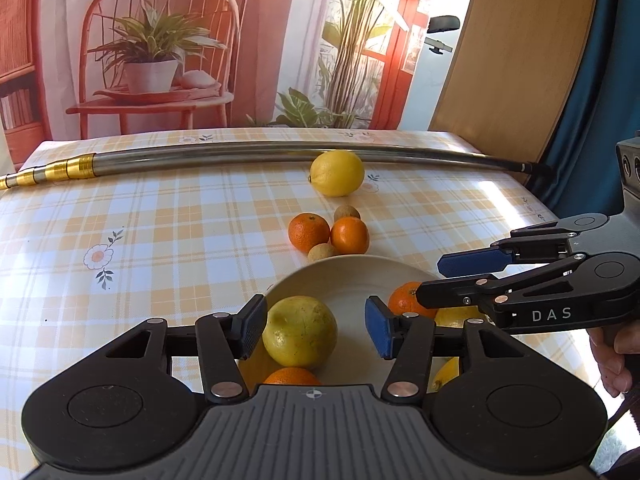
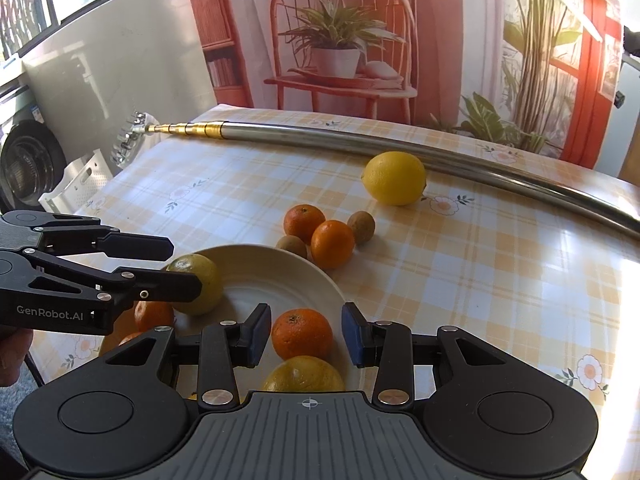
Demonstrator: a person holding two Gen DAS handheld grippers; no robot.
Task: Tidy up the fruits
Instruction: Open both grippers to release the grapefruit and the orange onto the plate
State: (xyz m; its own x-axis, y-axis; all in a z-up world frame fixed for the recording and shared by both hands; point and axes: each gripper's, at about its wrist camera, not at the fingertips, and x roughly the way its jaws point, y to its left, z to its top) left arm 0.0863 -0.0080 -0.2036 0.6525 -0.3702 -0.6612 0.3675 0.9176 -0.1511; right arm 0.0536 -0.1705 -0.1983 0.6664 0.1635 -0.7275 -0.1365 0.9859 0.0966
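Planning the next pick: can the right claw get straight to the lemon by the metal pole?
Probably yes. The right claw is open, and the lemon sits alone, with bare tablecloth right of the tangerines.

A home: a checked oilcloth table (image 2: 460, 280) with fruit, a washing machine (image 2: 24, 164) beside it.

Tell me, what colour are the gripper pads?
Blue pads, clearest in the left wrist view.

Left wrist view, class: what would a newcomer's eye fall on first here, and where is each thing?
The white plate near the table's front edge, holding a yellow-green citrus between the open left claw fingers. Beyond the plate lie two loose tangerines and a lemon. A long steel pole lies across the table's far side.
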